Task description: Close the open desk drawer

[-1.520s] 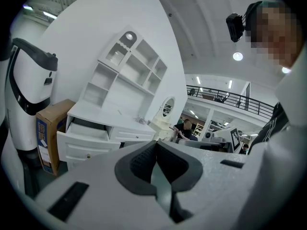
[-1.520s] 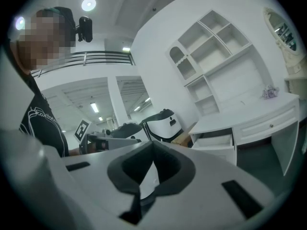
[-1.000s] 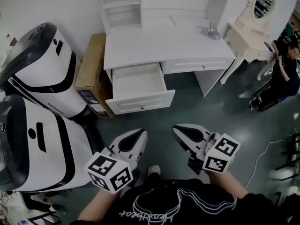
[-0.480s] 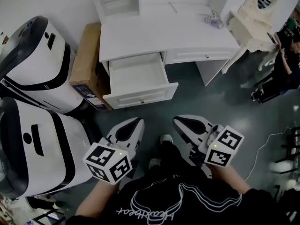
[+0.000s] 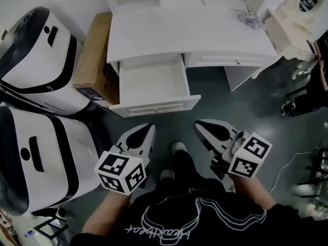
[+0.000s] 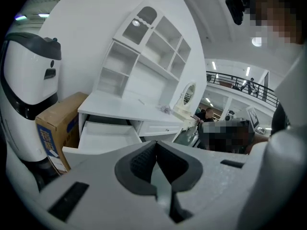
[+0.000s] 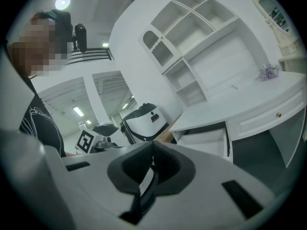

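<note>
Open desk drawer [image 5: 154, 81] pulled far out toward the near side from under the left half of the white tabletop [image 5: 179, 35], front panel hanging over the dark floor [image 5: 215, 101]. To its right, a closed drawer [image 5: 230, 60] flush under the same tabletop edge. Just left of the desk, a cardboard box [image 5: 92, 60] standing against its side, and further left two large white-and-black machines [image 5: 36, 50], one far, one near. At the far right of the tabletop, a small trinket [image 5: 249, 19]; beyond the right end, an ornate white table [image 5: 297, 24]. At the far edge, rising from the tabletop, a white shelf unit [image 6: 144, 47] with open compartments. Left claw [image 5: 147, 131] held low over the floor, near of the drawer front and well apart from it, tip pointing far toward the panel; jaws pressed together, dark pad against dark pad, as seen in the left gripper view [image 6: 154, 150]. Right claw [image 5: 204, 128] held level with it on the right, likewise over the floor and apart from the desk, tip pointing far; jaws also closed together in the right gripper view [image 7: 152, 152], with the drawer [image 7: 206, 143] beyond them. Between the two, on the floor, a shoe [image 5: 178, 147] of the person.
</note>
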